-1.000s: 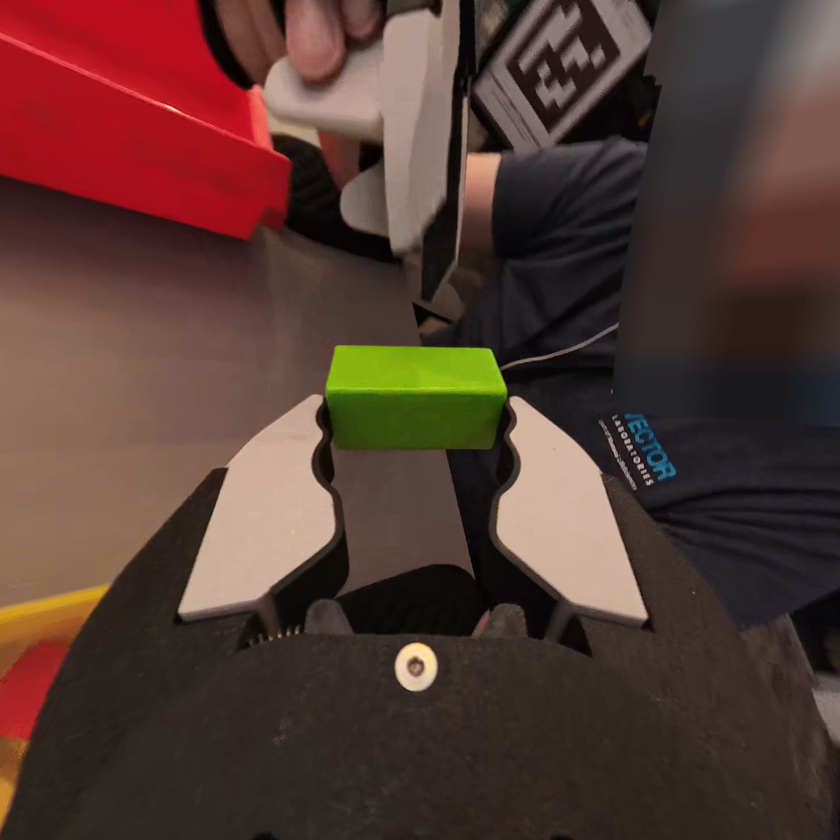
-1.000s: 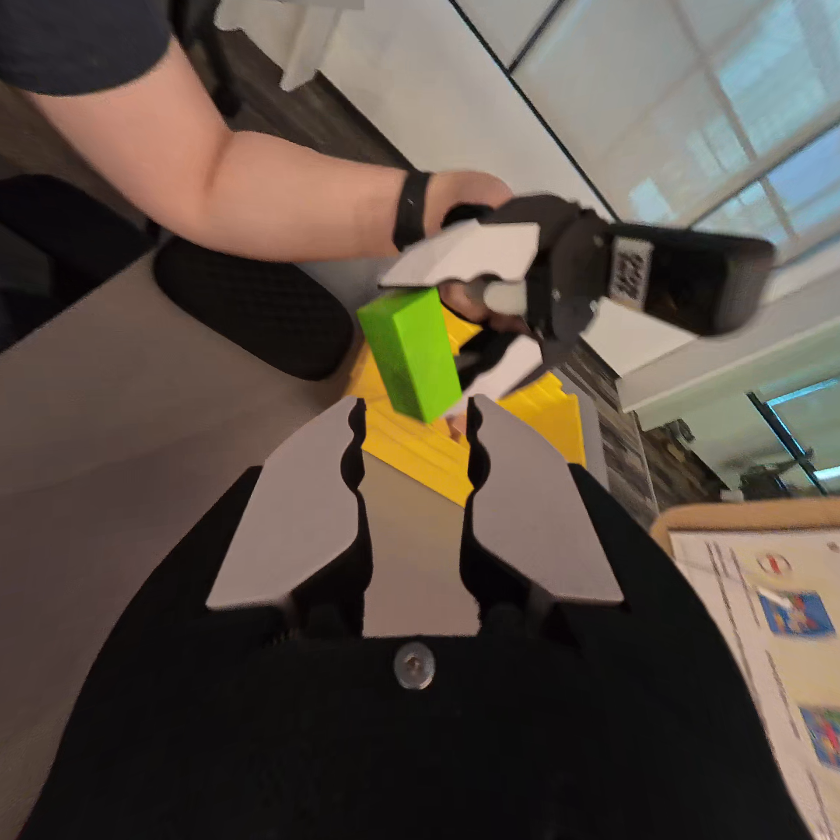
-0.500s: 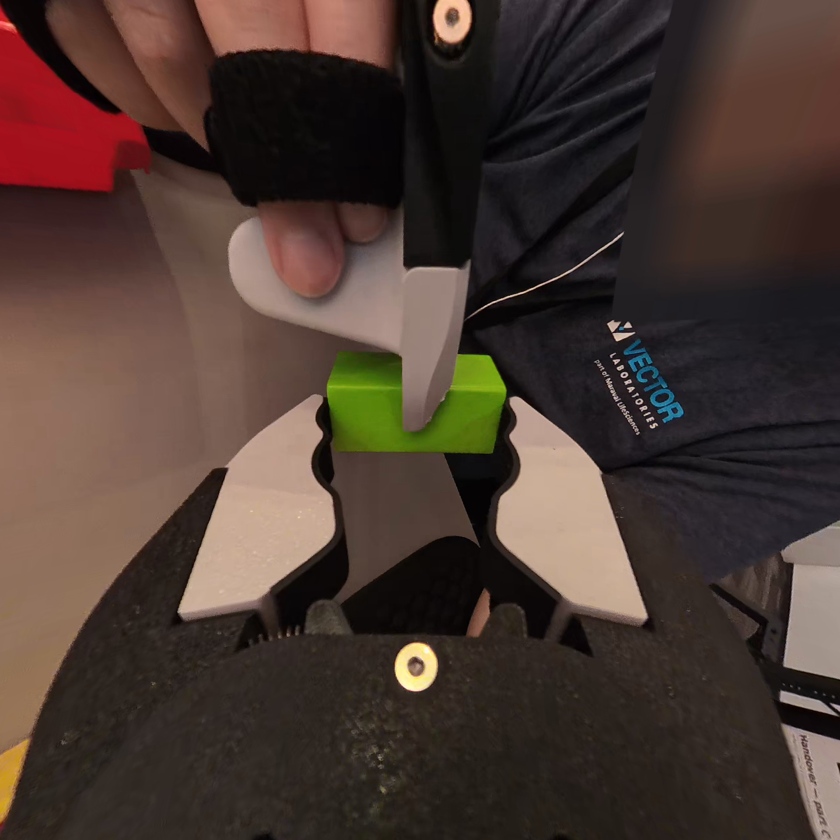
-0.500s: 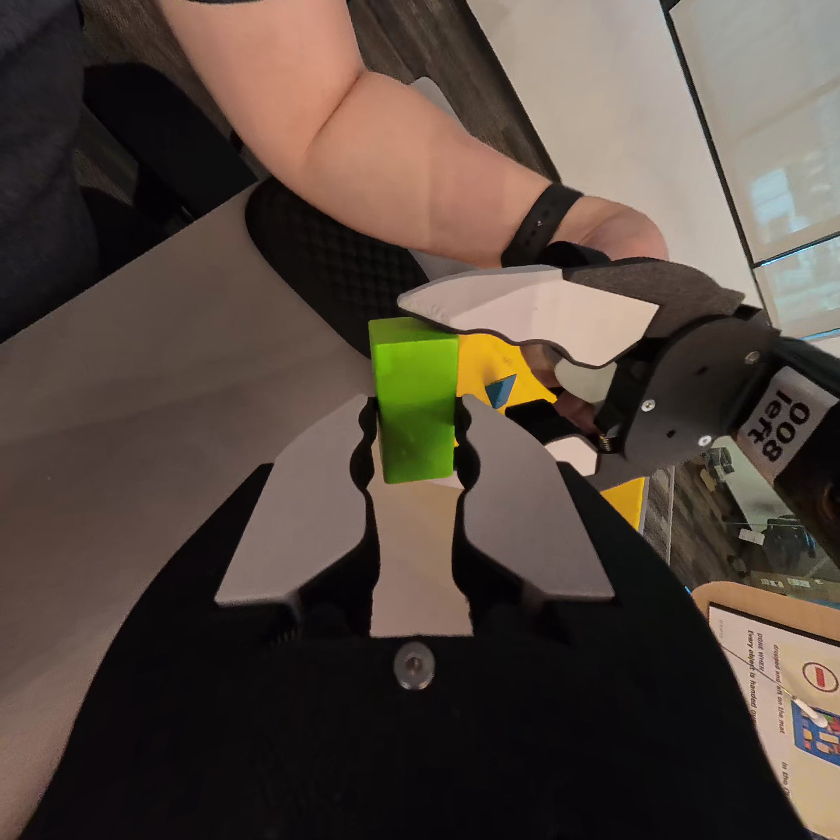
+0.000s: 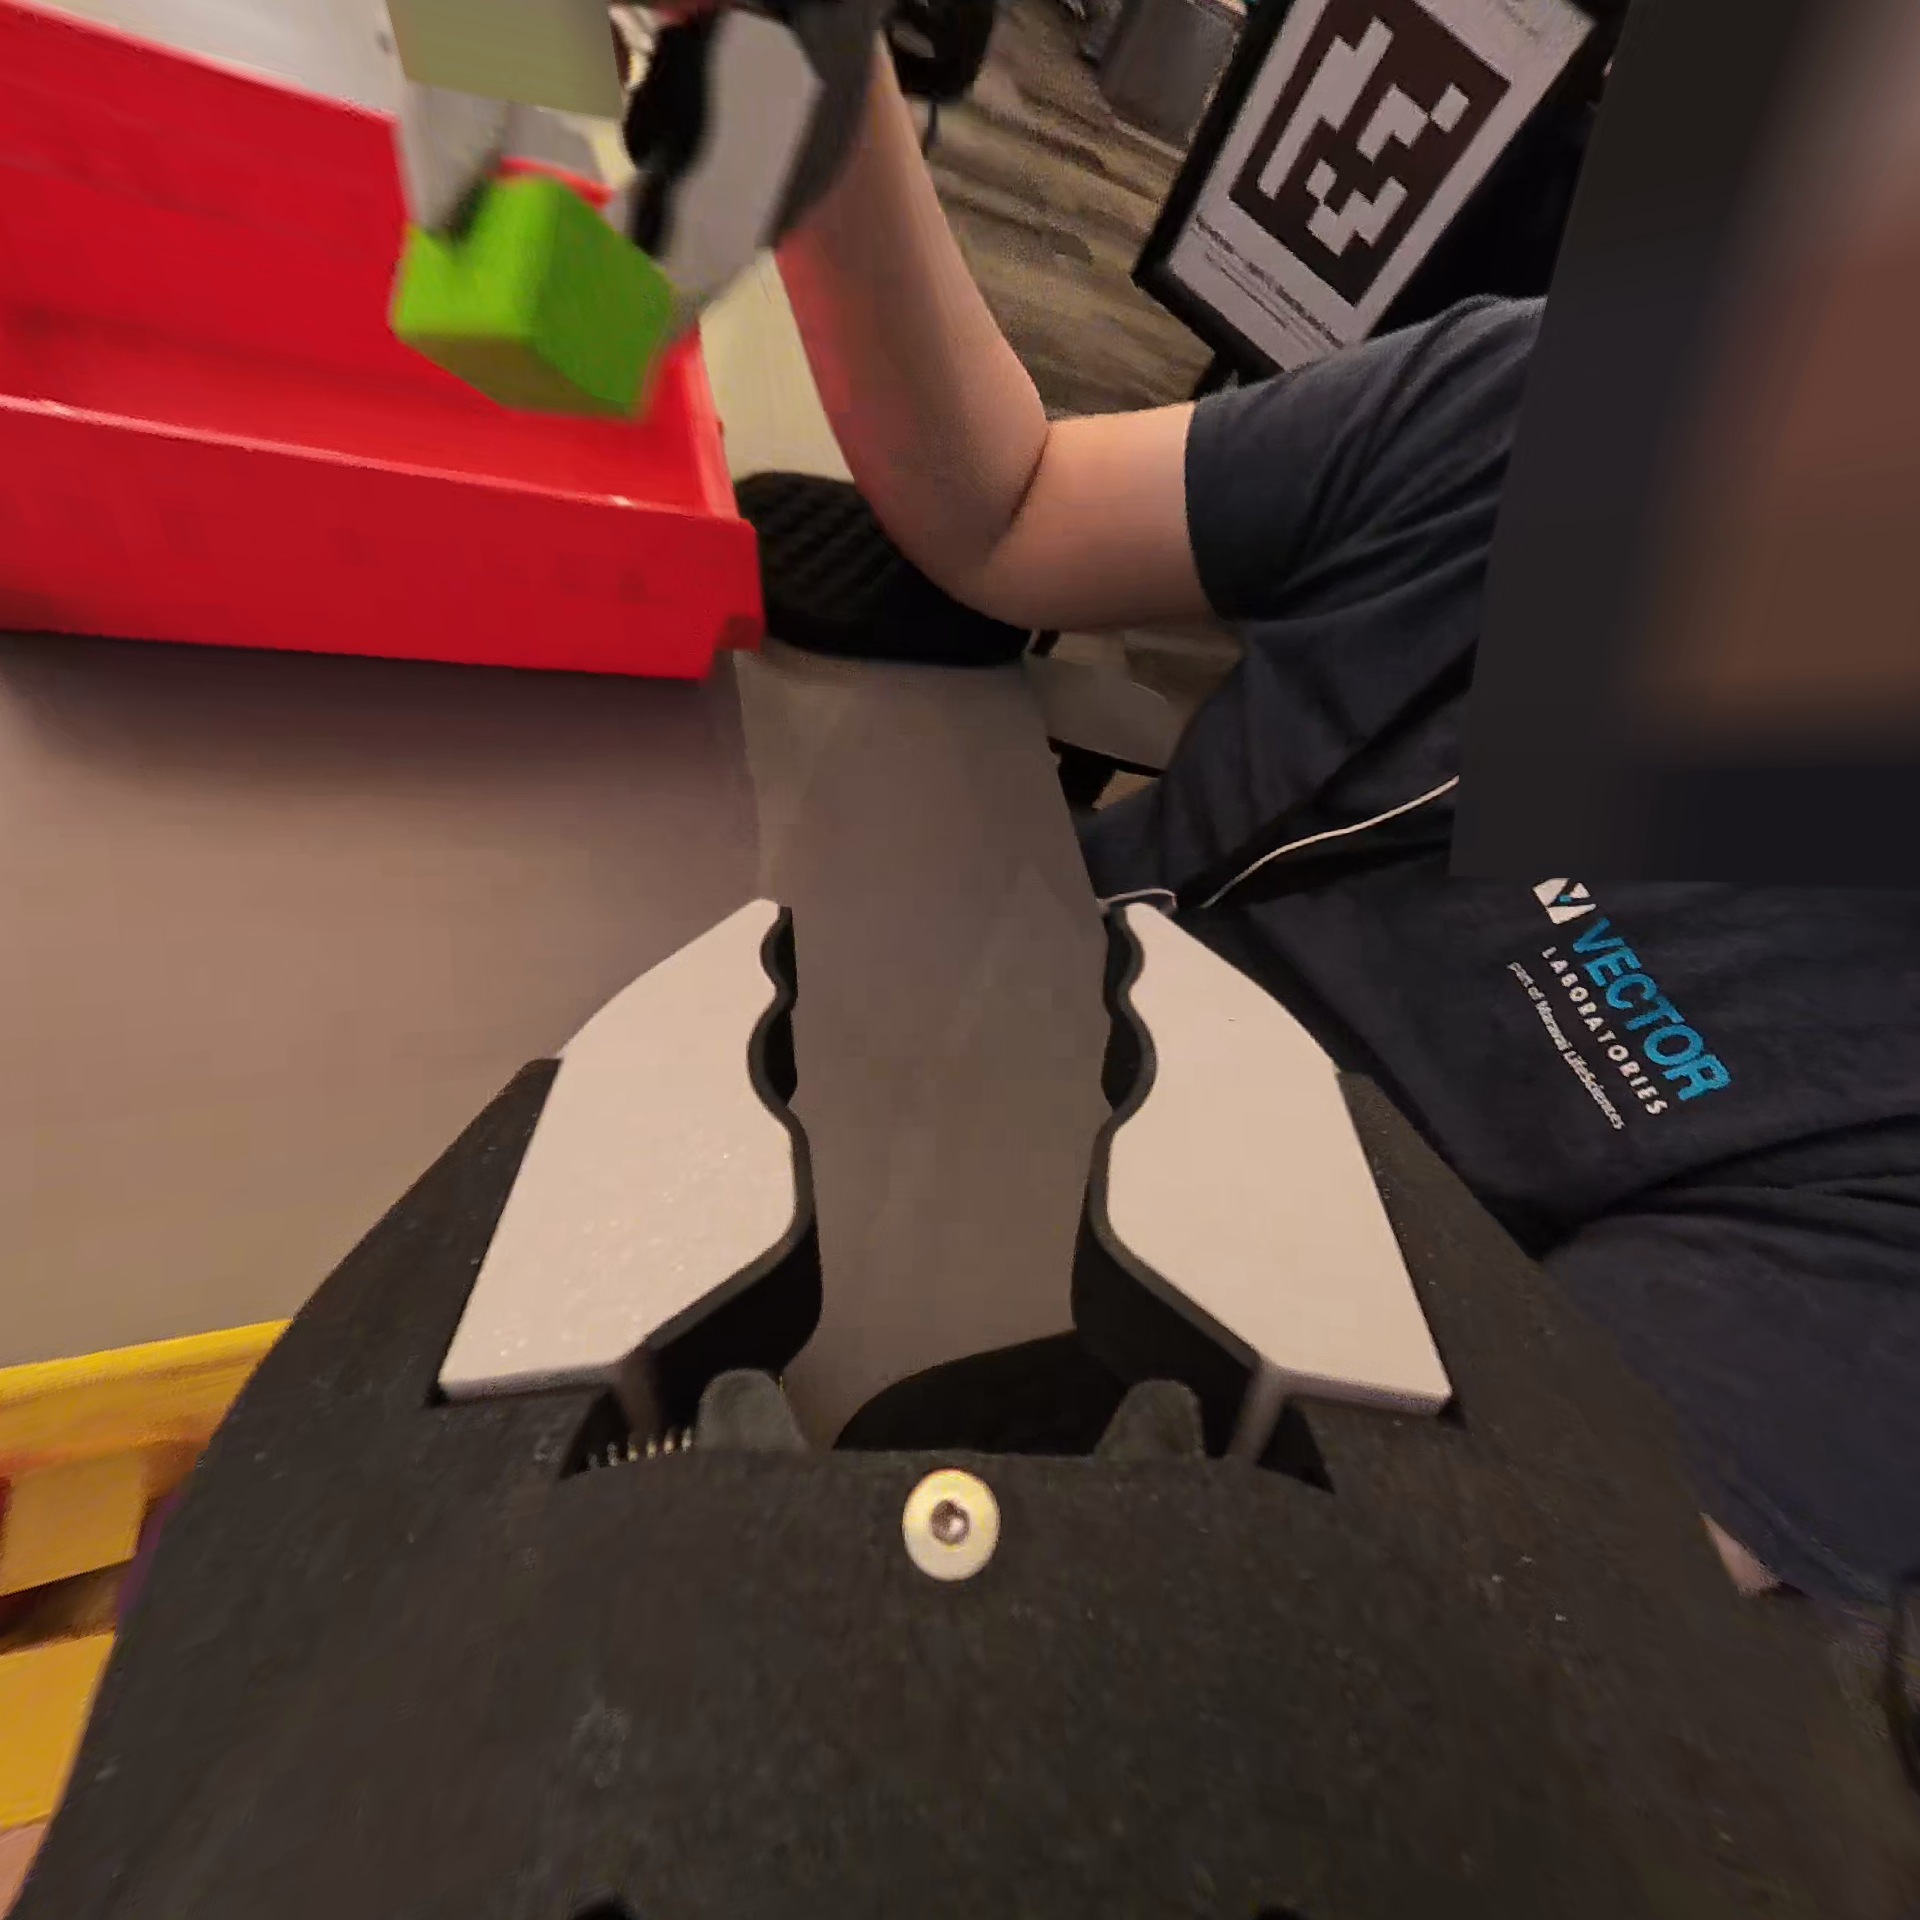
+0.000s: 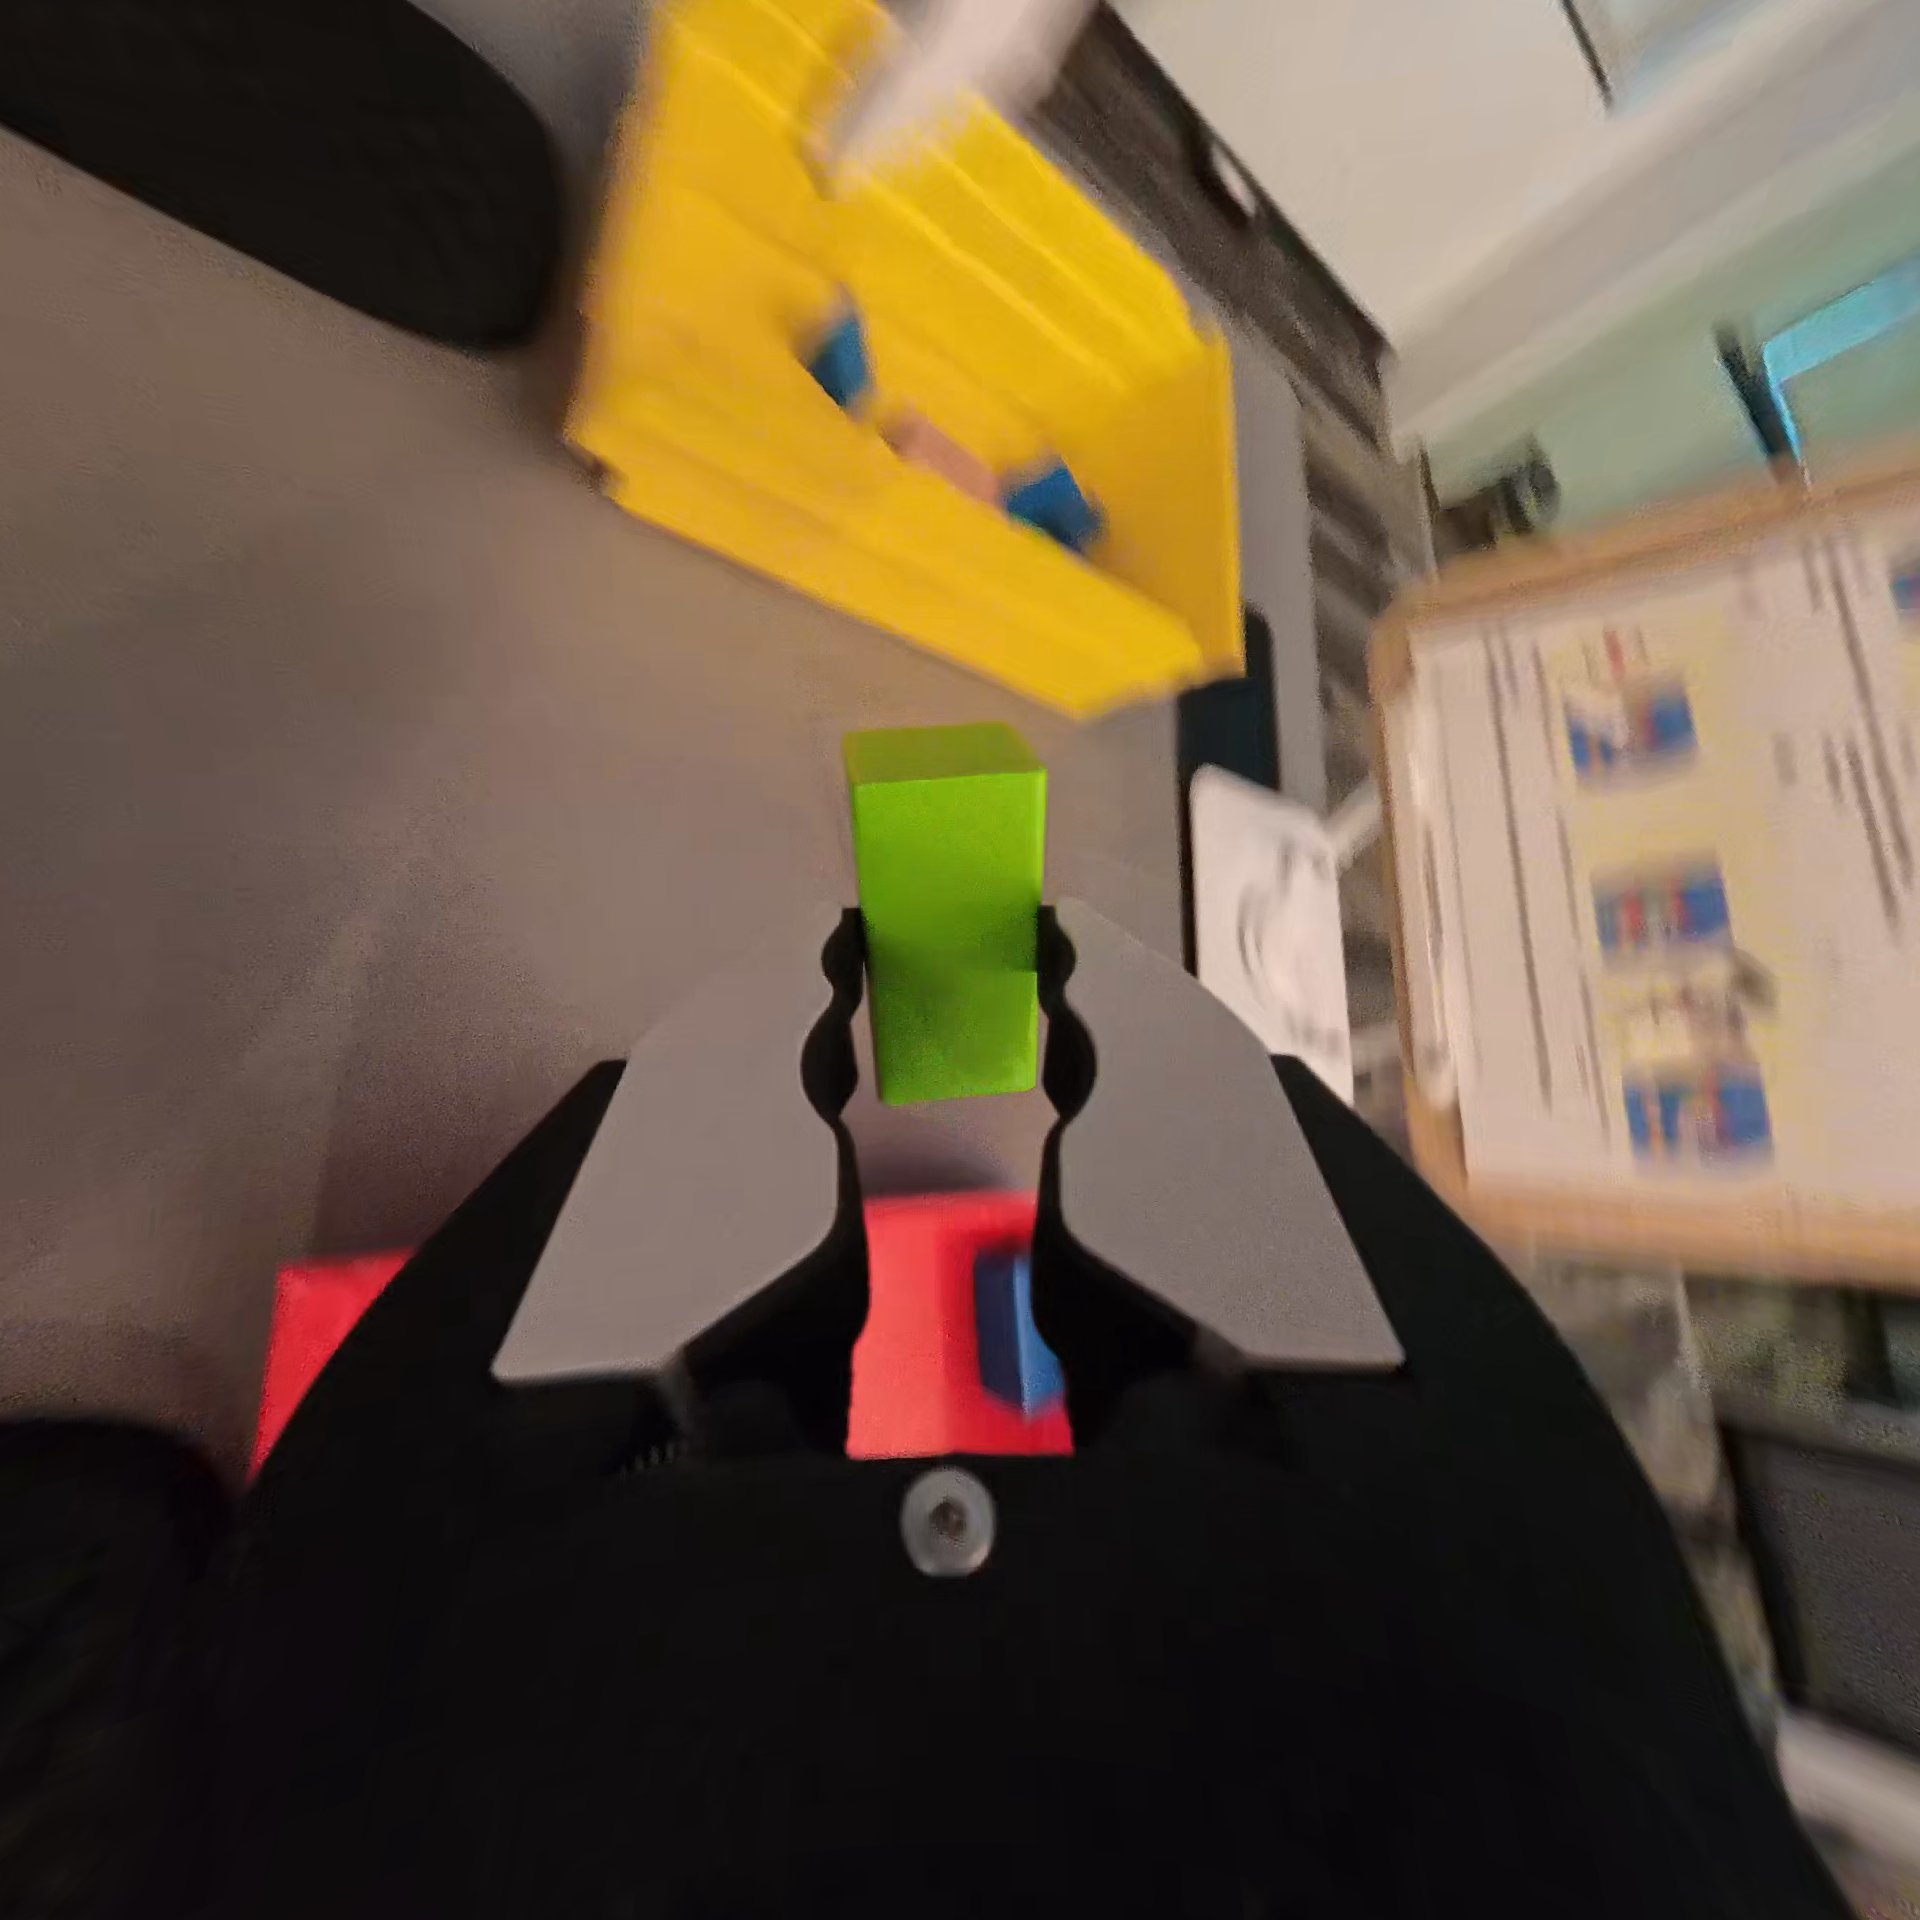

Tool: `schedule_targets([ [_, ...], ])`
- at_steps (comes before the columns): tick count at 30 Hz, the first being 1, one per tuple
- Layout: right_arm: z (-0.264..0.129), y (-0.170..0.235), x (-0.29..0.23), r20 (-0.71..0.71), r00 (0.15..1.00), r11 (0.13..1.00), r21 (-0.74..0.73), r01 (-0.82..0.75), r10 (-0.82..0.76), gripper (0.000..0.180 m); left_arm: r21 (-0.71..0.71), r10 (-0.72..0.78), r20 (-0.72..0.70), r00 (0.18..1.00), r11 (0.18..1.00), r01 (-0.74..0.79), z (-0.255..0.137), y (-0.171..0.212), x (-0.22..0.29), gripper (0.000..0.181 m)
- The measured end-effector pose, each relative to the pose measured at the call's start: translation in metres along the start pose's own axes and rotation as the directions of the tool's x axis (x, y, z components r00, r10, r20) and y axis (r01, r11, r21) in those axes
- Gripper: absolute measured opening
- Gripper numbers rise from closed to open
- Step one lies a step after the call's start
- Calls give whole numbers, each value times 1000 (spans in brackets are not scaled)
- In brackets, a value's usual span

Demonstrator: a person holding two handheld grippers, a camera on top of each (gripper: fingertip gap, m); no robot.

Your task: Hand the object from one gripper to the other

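Observation:
A bright green rectangular block (image 6: 945, 914) is clamped between the fingertips of my right gripper (image 6: 948, 920), standing lengthwise and sticking out past the tips. In the left wrist view the same block (image 5: 530, 296) shows blurred at the upper left, held by the right gripper (image 5: 582, 187) above the red bin (image 5: 353, 520). My left gripper (image 5: 945, 920) is open and empty, its jaws apart over the grey table (image 5: 312, 935).
A yellow bin (image 6: 894, 405) holding blue pieces lies across the table, its corner also in the left wrist view (image 5: 62, 1455). A red bin (image 6: 935, 1330) with a blue piece sits under my right gripper. A person's arm (image 5: 935, 436) and dark shirt are at right. A board with printed sheets (image 6: 1662, 862) stands at right.
The green block passed from my left gripper to my right. The left jaws opened and let go. The right gripper carried the block away toward the red bin.

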State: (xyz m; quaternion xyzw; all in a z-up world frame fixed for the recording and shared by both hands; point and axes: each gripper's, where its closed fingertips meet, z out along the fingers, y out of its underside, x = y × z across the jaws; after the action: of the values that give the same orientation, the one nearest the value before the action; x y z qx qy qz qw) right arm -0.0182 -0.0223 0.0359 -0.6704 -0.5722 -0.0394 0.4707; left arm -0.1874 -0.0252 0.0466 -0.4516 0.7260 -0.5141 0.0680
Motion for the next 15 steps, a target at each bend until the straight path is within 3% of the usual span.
schedule_targets([
  [3,-24,83,29,-131,972,966,-143,-214,195,33,43,17,11,1000,999,-18,-8,-7,6,53],
  [6,-22,151,35,-190,934,897,-274,-347,303,34,20,29,28,999,999,-29,-8,-4,7,52],
  [10,13,205,23,-152,942,823,-458,-335,299,34,7,44,9,999,999,-44,-3,-5,10,51],
  [15,46,225,6,-58,966,796,-556,-240,251,34,-6,42,-4,999,999,-42,-1,-4,11,51],
])
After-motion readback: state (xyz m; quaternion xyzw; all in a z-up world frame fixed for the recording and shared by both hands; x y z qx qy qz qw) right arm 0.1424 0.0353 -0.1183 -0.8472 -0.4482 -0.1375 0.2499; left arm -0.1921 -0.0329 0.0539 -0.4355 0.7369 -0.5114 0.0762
